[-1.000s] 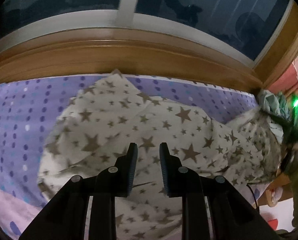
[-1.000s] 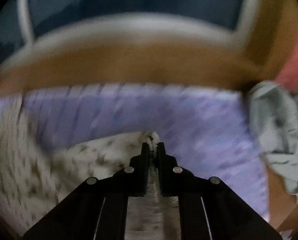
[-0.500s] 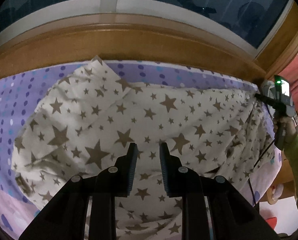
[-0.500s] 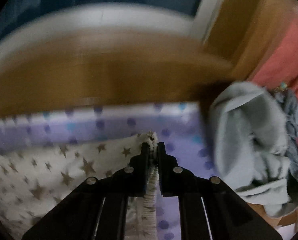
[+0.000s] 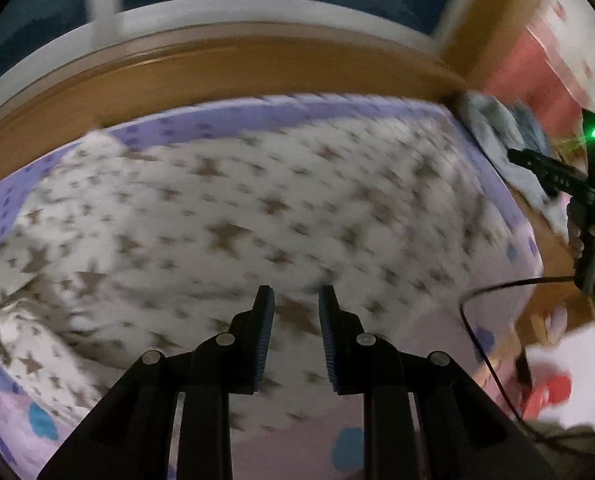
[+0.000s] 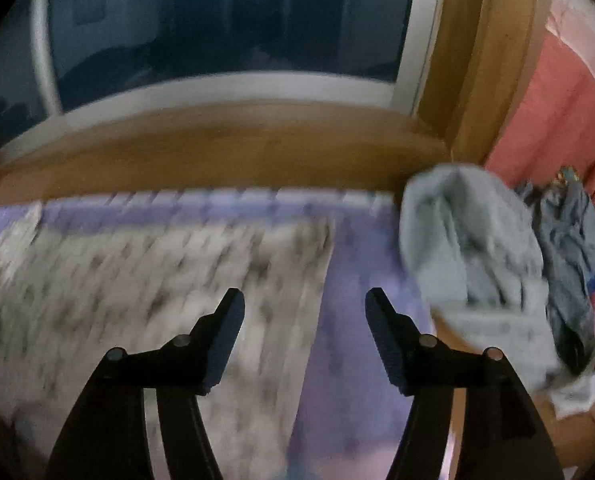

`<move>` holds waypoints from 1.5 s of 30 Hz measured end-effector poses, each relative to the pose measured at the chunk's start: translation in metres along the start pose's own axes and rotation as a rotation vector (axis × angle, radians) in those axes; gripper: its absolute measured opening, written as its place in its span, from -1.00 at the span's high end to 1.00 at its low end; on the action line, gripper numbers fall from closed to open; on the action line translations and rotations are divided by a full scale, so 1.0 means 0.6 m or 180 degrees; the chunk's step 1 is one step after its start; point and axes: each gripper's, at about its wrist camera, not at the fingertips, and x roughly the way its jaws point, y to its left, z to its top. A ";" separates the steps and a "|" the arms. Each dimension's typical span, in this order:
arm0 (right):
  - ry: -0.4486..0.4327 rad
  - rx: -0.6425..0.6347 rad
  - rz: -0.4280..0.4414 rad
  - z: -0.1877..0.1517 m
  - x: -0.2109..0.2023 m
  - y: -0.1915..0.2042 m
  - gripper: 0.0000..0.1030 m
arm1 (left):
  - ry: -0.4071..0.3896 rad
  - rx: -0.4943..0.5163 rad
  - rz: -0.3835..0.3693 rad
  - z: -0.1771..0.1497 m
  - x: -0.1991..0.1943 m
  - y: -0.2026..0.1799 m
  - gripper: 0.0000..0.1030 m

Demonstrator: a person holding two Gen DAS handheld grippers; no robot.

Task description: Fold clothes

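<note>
Step in hand looked like spreading the star-print garment [image 5: 257, 208] flat on the purple dotted bedsheet [image 5: 377, 106] before the first fold. Right gripper [image 6: 305, 300] had its jaws opening, nothing between them; the cloth's right edge lay just below, toward 9 o'clock of its tips. Left gripper [image 5: 296, 296] hovered over the garment's near edge, jaws a narrow gap apart, no fabric between the pads as far as the blur allowed. Garment filled the left wrist view from 9 to 2 o'clock. Grey clothes pile [image 6: 469, 248] sat at 2 o'clock. Next move likely calls for re-gripping a corner or hem cleanly, single layer, both sides level.
</note>
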 end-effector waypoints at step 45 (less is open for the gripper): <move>0.0400 0.0757 0.2418 -0.035 -0.043 -0.112 0.72 | -0.0796 0.0091 0.1390 -0.042 0.138 -0.282 0.56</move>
